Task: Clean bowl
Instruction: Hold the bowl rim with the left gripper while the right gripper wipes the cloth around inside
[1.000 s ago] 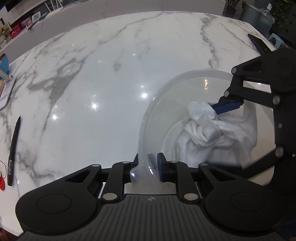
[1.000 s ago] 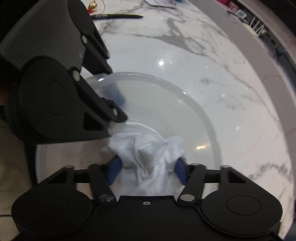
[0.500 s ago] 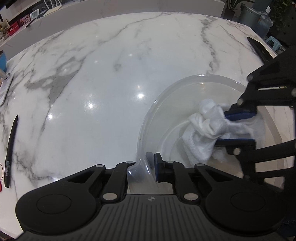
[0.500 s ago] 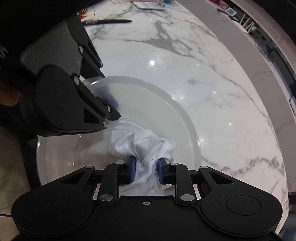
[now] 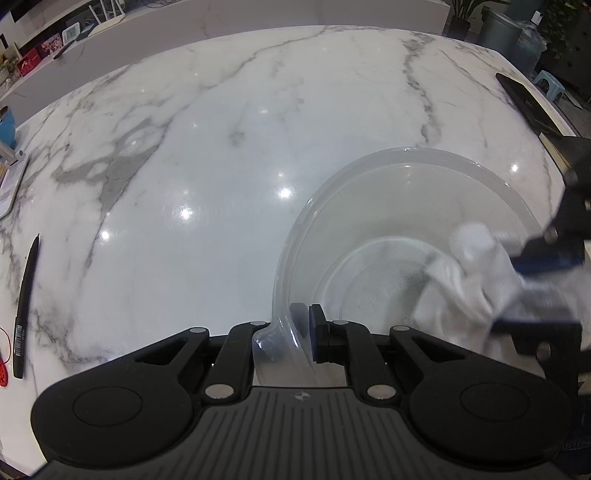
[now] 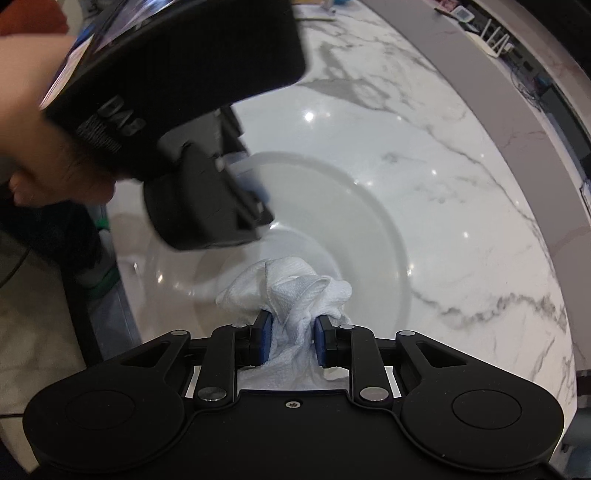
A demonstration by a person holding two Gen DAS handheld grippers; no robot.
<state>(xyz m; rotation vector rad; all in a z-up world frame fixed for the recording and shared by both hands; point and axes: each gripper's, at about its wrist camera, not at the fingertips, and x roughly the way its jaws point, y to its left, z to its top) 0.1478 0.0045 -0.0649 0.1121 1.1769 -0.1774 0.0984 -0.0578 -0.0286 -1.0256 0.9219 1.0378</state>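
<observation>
Surface (image 5: 229, 155): white marble w/ grey veins, glossy, ceiling lights reflecting. Clear bowl (image 5: 369, 206) is sitting near the surface edge. Left tool (image 5: 301, 332) is clamping the bowl rim, jaws closed on it. Right tool (image 6: 291, 338) is gripping a white cloth (image 6: 295, 291) inside the bowl. Black pen (image 5: 24, 310) is lying at left, well apart. Bkgd: grey ledge (image 6: 517, 110) w/ clutter, bin (image 5: 502, 27) in the corner.

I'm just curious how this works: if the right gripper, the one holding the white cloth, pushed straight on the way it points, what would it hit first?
Most likely the clear bowl's inside, cloth first: the white cloth bunches ahead of the right gripper. Depth is hard to judge.
</observation>
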